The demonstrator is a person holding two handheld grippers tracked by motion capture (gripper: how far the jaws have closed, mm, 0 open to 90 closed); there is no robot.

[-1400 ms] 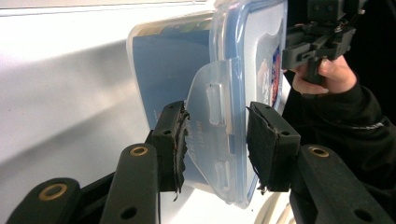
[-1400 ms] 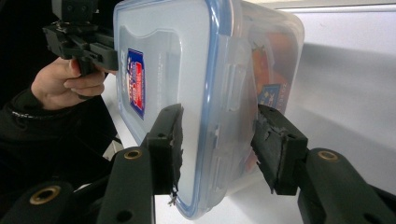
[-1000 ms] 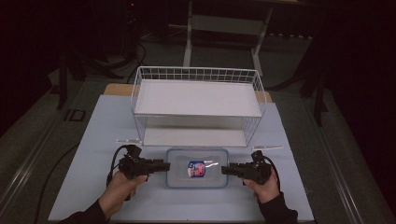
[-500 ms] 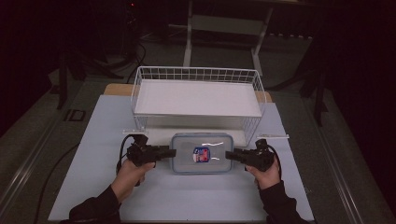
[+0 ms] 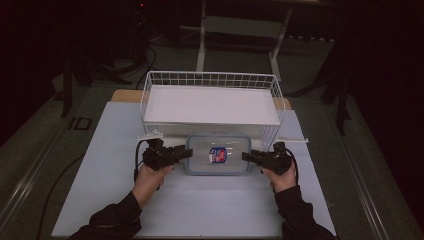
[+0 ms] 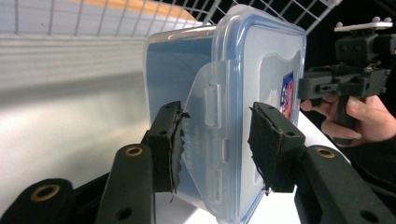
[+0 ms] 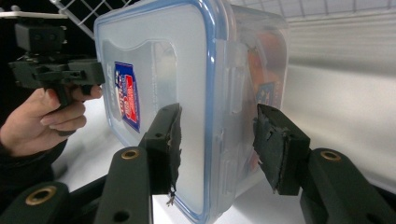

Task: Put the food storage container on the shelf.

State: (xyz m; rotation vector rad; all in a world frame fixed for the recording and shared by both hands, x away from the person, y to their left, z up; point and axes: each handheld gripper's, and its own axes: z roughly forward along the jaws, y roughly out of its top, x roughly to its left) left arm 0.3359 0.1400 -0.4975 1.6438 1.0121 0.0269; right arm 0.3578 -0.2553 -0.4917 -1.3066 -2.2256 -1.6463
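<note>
A clear plastic box (image 5: 218, 155) with a blue-rimmed lid and a small label lies on the white table just in front of the wire basket (image 5: 210, 80). My left gripper (image 5: 189, 152) holds its left short end. In the left gripper view the pads (image 6: 170, 144) clamp the latch flap of the box (image 6: 261, 70), and the jaws have just been opening a little. My right gripper (image 5: 245, 156) grips the opposite end. There the pads (image 7: 275, 149) squeeze the box (image 7: 154, 56) across lid and base. Each gripper view shows the other gripper beyond the box: the right gripper (image 6: 348, 79) and the left gripper (image 7: 88, 72).
The white wire basket has a flat white board inside and stands at the back of the table (image 5: 200, 205). Its front wall is right behind the box. Cables trail from both grippers. Dark floor and stands surround the table.
Both hands and the box between them have moved away from the person, up to the basket's front wall.
</note>
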